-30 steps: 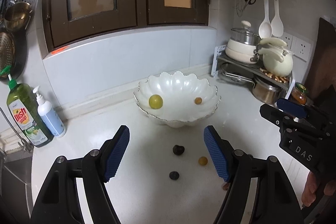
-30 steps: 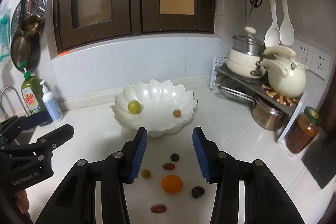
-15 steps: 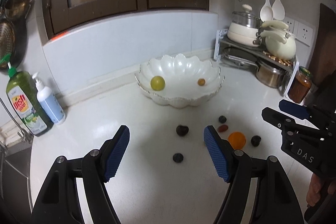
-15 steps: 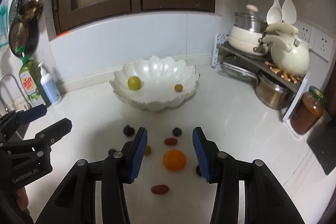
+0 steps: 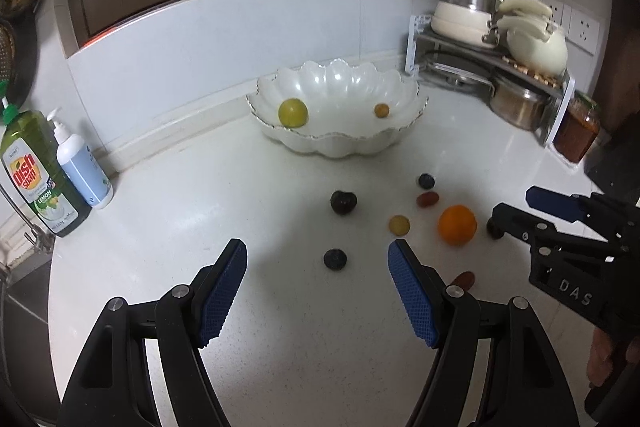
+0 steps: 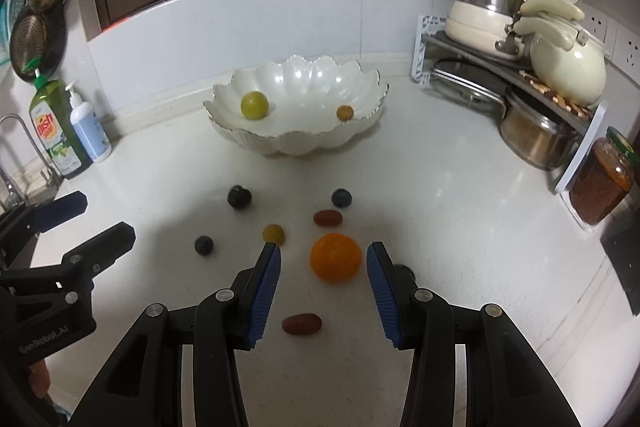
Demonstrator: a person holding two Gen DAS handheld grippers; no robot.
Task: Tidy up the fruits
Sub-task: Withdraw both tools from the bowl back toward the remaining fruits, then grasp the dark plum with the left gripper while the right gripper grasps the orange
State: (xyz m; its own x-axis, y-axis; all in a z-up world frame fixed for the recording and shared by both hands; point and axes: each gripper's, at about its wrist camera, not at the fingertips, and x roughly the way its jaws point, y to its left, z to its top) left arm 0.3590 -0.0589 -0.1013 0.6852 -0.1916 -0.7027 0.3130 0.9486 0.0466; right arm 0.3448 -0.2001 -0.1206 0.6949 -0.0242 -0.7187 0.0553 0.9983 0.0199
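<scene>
1. Right wrist view: the right gripper (image 6: 323, 258) stood narrowly parted and empty, the round orange fruit (image 6: 336, 257) on the white counter (image 6: 440, 227) framed between its blue pads (image 6: 266, 291), untouched.
2. Left gripper (image 5: 316, 263) gaped wider, empty, a small dark berry (image 5: 335, 259) lying between its tips.
3. Beyond sat the white scalloped bowl (image 6: 296, 143).

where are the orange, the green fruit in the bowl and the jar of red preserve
round orange fruit (image 6: 336, 257), right wrist view, middle of its top side
round yellow-green fruit (image 6: 254, 105), right wrist view, centre, inside the white scalloped bowl (image 6: 296, 143)
glass jar of red preserve (image 6: 602, 187), right wrist view, middle of the glass body
</scene>
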